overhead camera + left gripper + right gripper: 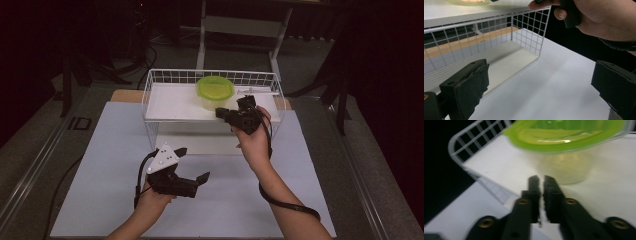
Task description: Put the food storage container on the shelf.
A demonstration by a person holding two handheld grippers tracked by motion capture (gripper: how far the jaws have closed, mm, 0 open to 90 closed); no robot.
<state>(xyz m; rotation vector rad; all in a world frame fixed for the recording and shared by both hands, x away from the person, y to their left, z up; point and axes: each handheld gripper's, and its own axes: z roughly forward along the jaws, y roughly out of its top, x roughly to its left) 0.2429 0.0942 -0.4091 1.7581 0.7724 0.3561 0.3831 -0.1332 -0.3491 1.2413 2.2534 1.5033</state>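
Observation:
A clear tub with a lime-green lid (215, 90) (564, 135) stands on the top shelf of a white wire rack (150, 85) (461, 142). My right gripper (232, 107) (540, 178) is held at the shelf's front edge, just right of and below the tub. Its jaws stand only a thin slit apart with nothing between them. My left gripper (194, 164) (536, 82) hovers low over the table in front of the rack, open wide and empty. Its view looks under the rack (529, 27) and shows the other hand (599, 17) above.
A pale mat (100, 190) covers the table around the rack. A thin white stick-like thing (255, 92) lies on the shelf to the right of the tub. Dark floor, cables and a table frame lie beyond.

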